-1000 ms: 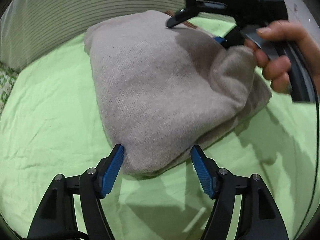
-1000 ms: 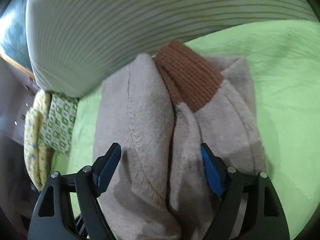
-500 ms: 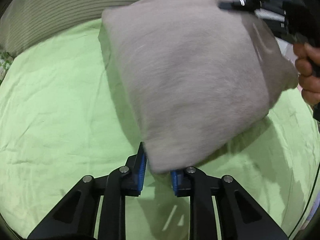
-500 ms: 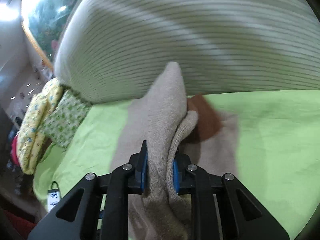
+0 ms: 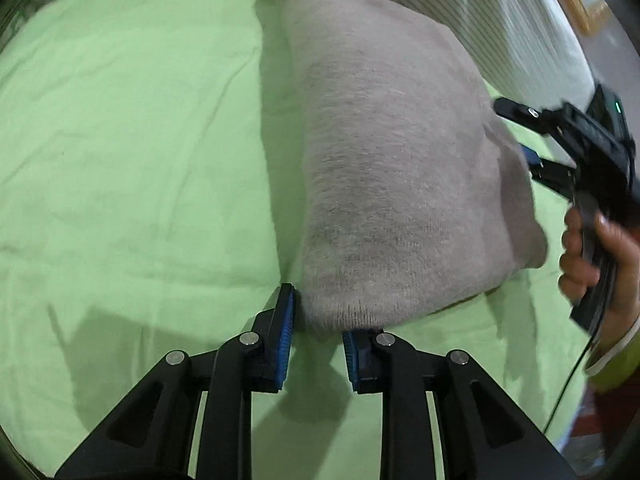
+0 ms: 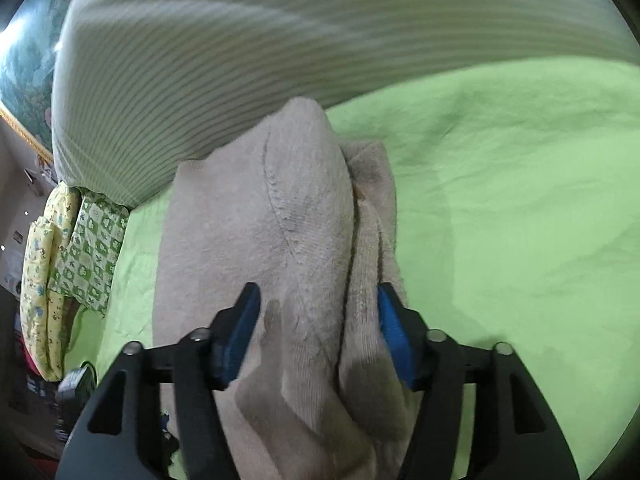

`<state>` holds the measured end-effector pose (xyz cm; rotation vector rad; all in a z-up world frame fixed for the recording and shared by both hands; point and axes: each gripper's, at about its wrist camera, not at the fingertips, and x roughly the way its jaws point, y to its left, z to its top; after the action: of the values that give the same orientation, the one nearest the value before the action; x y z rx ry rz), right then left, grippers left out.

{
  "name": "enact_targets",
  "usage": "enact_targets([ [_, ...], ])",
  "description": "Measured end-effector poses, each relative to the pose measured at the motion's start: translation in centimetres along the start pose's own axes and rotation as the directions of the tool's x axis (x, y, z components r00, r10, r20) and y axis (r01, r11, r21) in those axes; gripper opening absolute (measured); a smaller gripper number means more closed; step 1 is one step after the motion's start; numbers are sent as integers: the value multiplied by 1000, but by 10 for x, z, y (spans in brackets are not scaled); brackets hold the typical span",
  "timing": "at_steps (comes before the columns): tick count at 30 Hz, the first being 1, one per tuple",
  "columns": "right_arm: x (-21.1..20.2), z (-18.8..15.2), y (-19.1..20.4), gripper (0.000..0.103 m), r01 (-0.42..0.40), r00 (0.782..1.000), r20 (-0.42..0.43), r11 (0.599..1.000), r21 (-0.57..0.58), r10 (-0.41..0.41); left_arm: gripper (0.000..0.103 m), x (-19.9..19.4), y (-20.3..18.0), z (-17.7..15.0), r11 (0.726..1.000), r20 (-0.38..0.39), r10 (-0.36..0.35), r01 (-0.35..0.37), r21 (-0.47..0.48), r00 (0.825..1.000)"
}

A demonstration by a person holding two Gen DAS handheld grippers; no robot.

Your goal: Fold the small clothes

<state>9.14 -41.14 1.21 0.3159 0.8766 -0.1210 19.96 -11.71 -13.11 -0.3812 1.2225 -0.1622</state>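
Observation:
A folded beige knit sweater [image 5: 384, 168] lies on the green bedsheet [image 5: 132, 152]. My left gripper [image 5: 318, 332] sits at the sweater's near corner, jaws partly apart, the cloth edge just at the blue pads [image 5: 286, 332]. My right gripper [image 6: 316, 336] is open, its fingers straddling the thick folded layers of the sweater [image 6: 280, 232]. In the left wrist view the right gripper [image 5: 532, 148] shows at the sweater's right edge, held by a hand.
A striped white-green pillow [image 6: 240, 52] lies along the far edge of the bed. Patterned yellow and green cloths [image 6: 68, 264] are piled at the bed's left side. The green sheet [image 6: 520, 220] spreads wide to the right.
Both grippers were shut on the lifted sweater half a second ago. Now the sweater has come down onto the sheet and both grippers' jaws have opened.

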Motion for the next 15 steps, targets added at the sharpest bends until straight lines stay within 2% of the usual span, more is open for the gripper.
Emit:
enact_targets([
  [4,-16,-7,-5,73,-4,999,35,1000,23,3,26,-19,7,-1,1000,-6,-15,15,24,1000],
  [7,-19,-15,-12,74,-10,1000,23,999,41,9,32,-31,4,2,999,12,-32,31,36,999],
  [8,-18,-17,-13,74,-5,1000,16,999,41,4,39,-34,4,6,999,21,-43,43,28,999],
  [9,-16,-19,-14,74,0,1000,7,999,38,-1,50,-36,2,13,998,31,-55,55,20,998],
  [11,-16,-21,-20,74,-5,1000,-6,999,40,5,61,-41,-2,24,998,54,-70,70,-5,996],
  [14,-11,-20,-22,74,-13,1000,-12,999,48,14,65,-47,-8,39,991,87,-125,128,-33,988],
  [15,-9,-18,-22,74,-17,1000,-12,999,46,17,68,-48,-11,45,993,90,-108,112,-35,990],
])
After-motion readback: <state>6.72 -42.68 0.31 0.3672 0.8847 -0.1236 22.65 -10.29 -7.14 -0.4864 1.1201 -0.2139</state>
